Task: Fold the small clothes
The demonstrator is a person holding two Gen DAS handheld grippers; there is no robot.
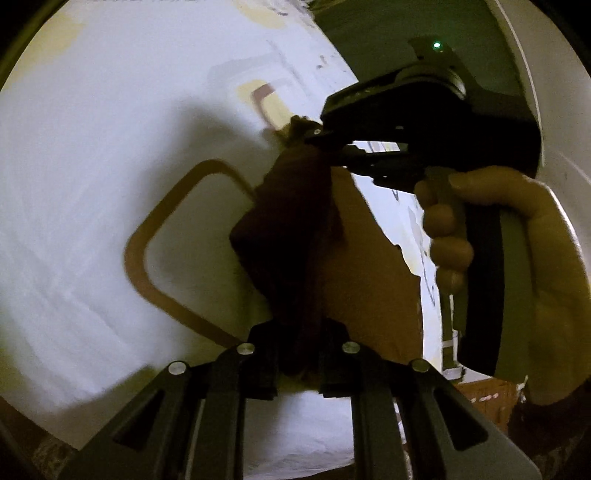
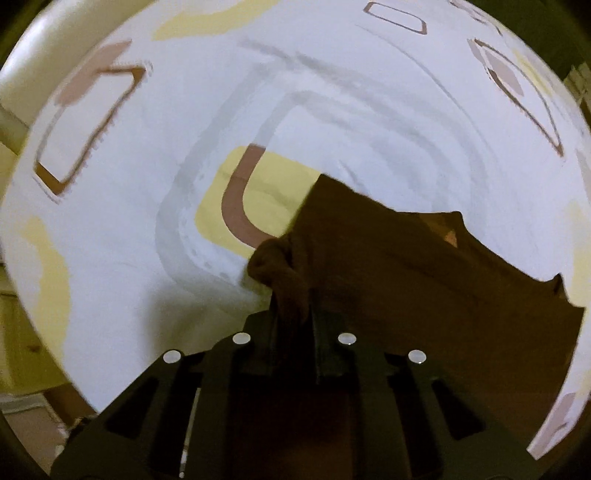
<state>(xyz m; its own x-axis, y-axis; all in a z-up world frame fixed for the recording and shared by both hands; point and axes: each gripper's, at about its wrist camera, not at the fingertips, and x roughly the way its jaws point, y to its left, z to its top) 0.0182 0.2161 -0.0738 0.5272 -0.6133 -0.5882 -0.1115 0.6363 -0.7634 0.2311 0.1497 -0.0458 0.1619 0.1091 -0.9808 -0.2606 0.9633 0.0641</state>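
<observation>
white patterned sheet [image 2: 147, 258] underneath, dark brown garment [image 1: 332, 258] held up above it, stretched between the 2, left gripper [image 1: 297, 354] pinching its near edge, right gripper [image 1: 317, 142] clamped on the far corner.

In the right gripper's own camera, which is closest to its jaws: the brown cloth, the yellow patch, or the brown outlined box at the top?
1. Brown cloth, pinched in the jaws.
2. Yellow patch, just beyond, slightly left.
3. Brown outlined box, far at the top right.
</observation>
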